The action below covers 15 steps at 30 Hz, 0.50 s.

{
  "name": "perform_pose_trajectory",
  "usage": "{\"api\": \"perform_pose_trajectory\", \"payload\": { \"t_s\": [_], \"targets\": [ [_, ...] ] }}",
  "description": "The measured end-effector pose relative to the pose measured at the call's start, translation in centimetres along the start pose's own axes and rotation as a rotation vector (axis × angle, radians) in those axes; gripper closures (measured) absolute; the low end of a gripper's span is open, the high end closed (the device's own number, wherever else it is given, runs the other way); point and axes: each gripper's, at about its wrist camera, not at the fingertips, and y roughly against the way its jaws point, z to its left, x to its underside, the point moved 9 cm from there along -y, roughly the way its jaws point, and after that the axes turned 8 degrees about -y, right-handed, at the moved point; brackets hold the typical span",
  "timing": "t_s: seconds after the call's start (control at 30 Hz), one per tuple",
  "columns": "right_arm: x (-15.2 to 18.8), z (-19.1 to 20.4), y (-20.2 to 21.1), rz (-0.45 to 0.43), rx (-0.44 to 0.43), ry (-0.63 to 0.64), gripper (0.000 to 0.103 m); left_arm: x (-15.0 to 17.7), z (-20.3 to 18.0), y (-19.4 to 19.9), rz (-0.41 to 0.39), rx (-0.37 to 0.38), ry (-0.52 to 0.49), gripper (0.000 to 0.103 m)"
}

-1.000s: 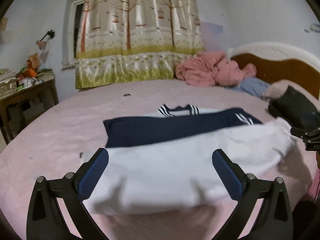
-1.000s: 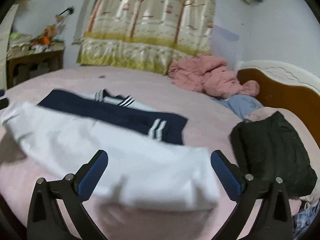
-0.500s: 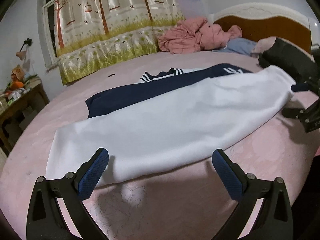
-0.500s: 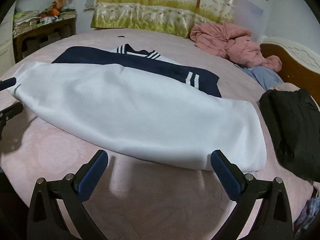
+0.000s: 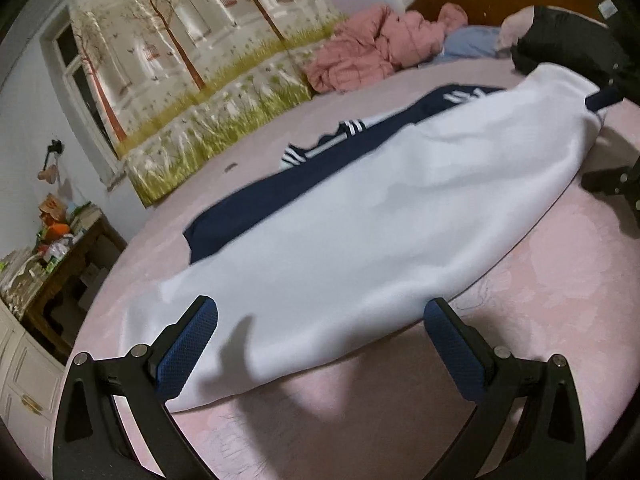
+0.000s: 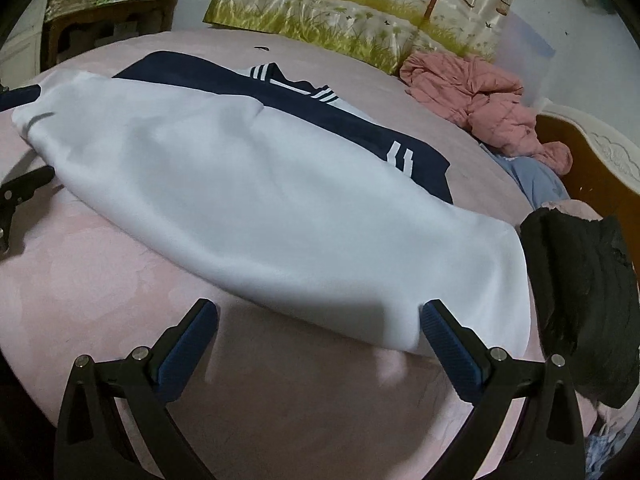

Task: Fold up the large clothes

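A large white and navy garment (image 5: 360,232) lies folded lengthwise on the pink bed (image 5: 540,320), its white body over navy sleeves with white stripes (image 5: 348,128). My left gripper (image 5: 320,324) is open just above the garment's near left end, holding nothing. In the right wrist view the same garment (image 6: 260,200) stretches across the bed, and my right gripper (image 6: 318,320) is open at its near right end, empty. Each gripper shows at the edge of the other's view, the right gripper (image 5: 616,184) and the left gripper (image 6: 16,192).
A black garment (image 6: 576,292) lies at the right beside the white one. A pink quilted jacket (image 6: 476,96) and a blue item (image 6: 532,176) lie by the wooden headboard (image 6: 592,172). A cluttered wooden table (image 5: 60,260) stands left of the bed, and a tree-print curtain (image 5: 200,80) hangs behind.
Both grippers have let the white fabric down onto the bed and drawn back and lower. The garment now lies flat, folded over its navy part.
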Motion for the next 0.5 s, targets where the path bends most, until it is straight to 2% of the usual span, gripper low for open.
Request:
{"api": "perform_pose_trajectory", "payload": {
  "t_s": [0.13, 0.23, 0.3, 0.4, 0.43, 0.47, 0.5],
  "targets": [
    [-0.5, -0.9, -1.1, -0.007, 0.075, 0.019, 0.001, 0.6, 0.7, -2.2, 0.085, 0.002, 0.045, 0.000],
    [-0.9, -2.4, -2.2, -0.014, 0.131, 0.013, 0.001, 1.5, 3.1, -3.7, 0.142, -0.043, 0.111, 0.000],
    [-1.1, -3.4, -2.9, -0.013, 0.135, -0.008, 0.001, 2.3, 3.9, -4.5, 0.167, -0.015, 0.155, 0.000],
    [-1.4, -5.3, -3.5, -0.025, 0.176, -0.055, 0.001, 2.8, 5.1, -4.7, 0.174, -0.053, 0.174, 0.002],
    [-1.5, -5.9, -3.7, -0.031, 0.188, -0.069, 0.002, 3.0, 5.6, -4.6, 0.169, -0.065, 0.177, 0.005],
    [-1.5, -6.4, -3.7, -0.033, 0.181, -0.086, 0.004, 3.2, 5.9, -4.6, 0.165, -0.069, 0.190, 0.016],
    [-1.5, -6.6, -3.7, -0.035, 0.168, -0.098, 0.011, 3.6, 6.4, -4.6, 0.165, -0.075, 0.209, 0.022]
  ]
}}
